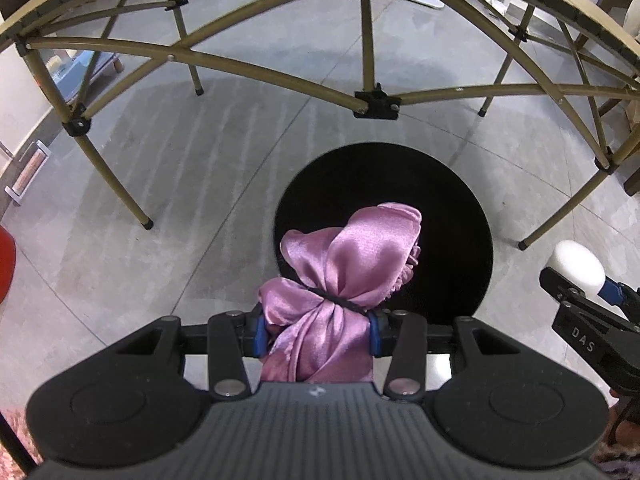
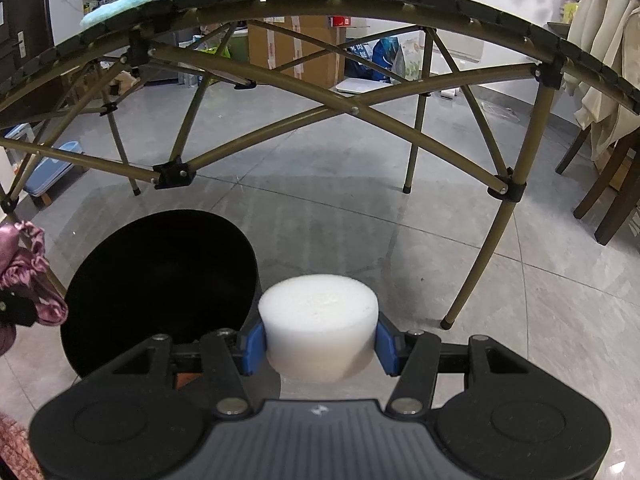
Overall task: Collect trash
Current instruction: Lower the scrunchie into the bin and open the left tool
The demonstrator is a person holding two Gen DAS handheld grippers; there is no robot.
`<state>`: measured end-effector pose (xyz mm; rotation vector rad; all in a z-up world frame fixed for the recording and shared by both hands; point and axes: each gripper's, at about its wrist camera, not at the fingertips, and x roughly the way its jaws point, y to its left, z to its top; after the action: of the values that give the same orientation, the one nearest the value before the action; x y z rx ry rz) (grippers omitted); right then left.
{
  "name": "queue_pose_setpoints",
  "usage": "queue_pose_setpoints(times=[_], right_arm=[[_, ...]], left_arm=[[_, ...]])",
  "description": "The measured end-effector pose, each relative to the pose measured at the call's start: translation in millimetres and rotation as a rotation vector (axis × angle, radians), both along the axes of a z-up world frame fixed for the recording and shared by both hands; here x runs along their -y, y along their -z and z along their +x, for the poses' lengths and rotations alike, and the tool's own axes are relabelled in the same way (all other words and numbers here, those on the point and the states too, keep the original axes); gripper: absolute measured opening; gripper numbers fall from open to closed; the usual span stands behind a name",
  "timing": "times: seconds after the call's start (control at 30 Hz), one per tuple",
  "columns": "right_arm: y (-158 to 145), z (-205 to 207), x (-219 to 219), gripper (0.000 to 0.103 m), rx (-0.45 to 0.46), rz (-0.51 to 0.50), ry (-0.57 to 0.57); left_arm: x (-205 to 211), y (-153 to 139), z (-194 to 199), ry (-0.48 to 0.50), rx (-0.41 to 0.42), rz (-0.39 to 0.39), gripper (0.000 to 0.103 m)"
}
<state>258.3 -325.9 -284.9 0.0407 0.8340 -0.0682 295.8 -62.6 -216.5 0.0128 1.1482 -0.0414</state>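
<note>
Gaping black bin, inside too dark.

A grey tiled floor carries everything. Directly on it stands a round black bin, its dark mouth open upward, lying just beyond and below the left gripper's jaws and to the left of the right gripper's jaws. Farther ahead of both pairs of jaws, the thin olive legs of a folding table rest on the tiles on black feet. Dark wooden chair legs stand far right of the right jaws.
</note>
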Motion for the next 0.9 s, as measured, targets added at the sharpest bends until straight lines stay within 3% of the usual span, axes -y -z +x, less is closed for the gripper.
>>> queue_pose_setpoints(times=[0.9], right_arm=[[4.2, 7.5, 11.6, 0.054, 0.016, 0.031, 0.044]], left_arm=[[61.7, 24.1, 33.3, 0.022, -0.078, -0.001, 0.044]])
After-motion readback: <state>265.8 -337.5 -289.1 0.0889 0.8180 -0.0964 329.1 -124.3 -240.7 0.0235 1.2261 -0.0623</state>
